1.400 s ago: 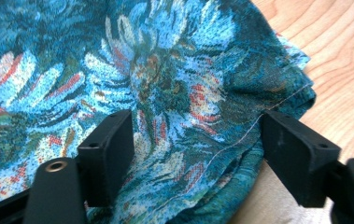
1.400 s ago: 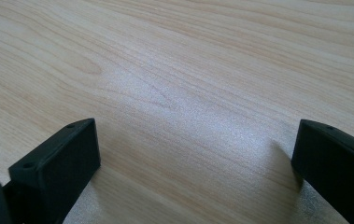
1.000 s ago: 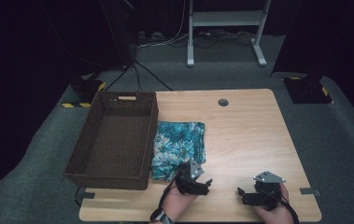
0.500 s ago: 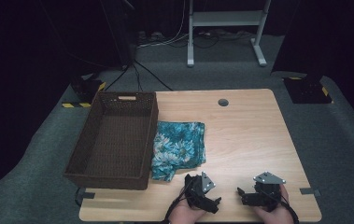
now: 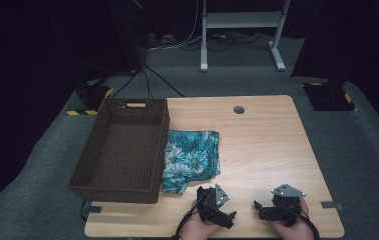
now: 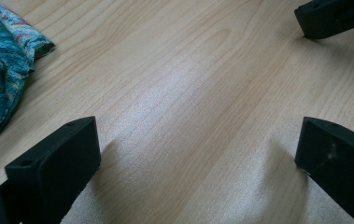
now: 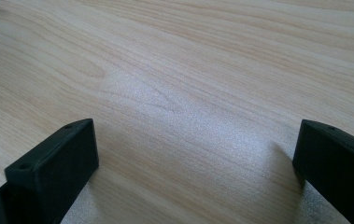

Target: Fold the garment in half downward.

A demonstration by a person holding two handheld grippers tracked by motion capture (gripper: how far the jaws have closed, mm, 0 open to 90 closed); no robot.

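Both your left gripper and right gripper rest wide and empty. The floral cloth lies beside the basket; pinch its near corner low.

no readable text, label, brand or number on anything here.

I see both hands low at my near edge. Left gripper jaws have just been opening, now spread wide with nothing between. Right gripper jaws also gape wide, nothing between.
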